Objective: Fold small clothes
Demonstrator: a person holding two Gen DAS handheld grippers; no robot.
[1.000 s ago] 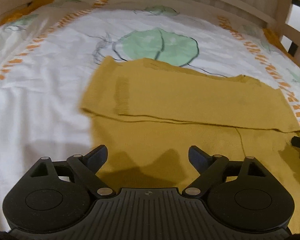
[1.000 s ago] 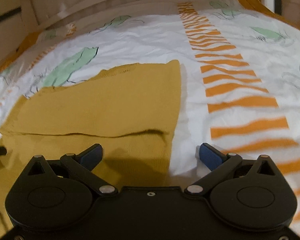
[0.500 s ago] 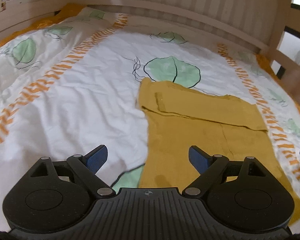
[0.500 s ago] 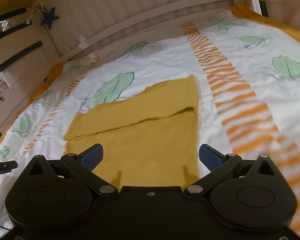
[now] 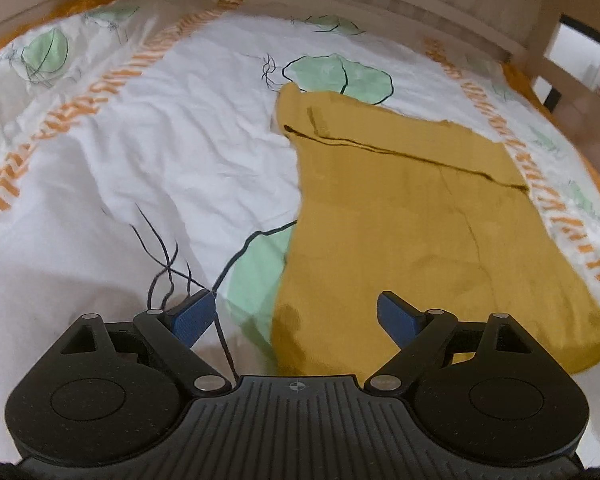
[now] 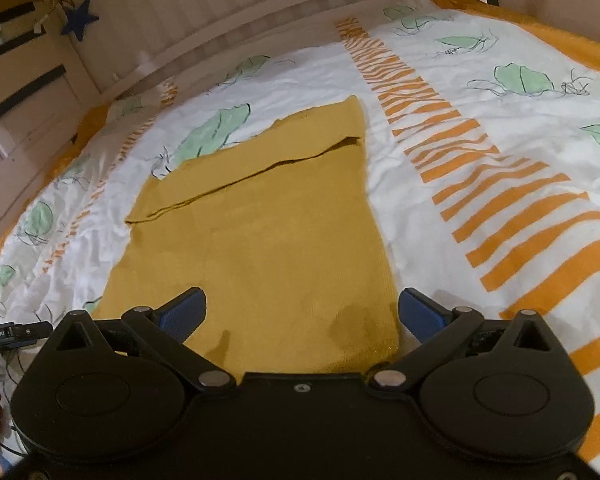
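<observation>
A mustard-yellow knit garment [image 5: 412,232] lies flat on the bed, its far part folded over toward me with a dark fold edge across it. It also shows in the right wrist view [image 6: 268,232]. My left gripper [image 5: 296,316] is open and empty, over the garment's near left corner. My right gripper [image 6: 300,312] is open and empty, over the garment's near right corner. Neither touches the cloth.
The bed sheet [image 5: 160,148] is white with green leaves and orange stripes [image 6: 500,184]. A wooden slatted bed rail [image 6: 260,4] runs along the far side. A blue star [image 6: 80,20] hangs at the left. The left gripper's body [image 6: 4,334] shows at the left edge.
Both grippers have pulled back and risen from close over the fold, so the whole garment is now in view. The fold lies in place; both grippers stay open.
</observation>
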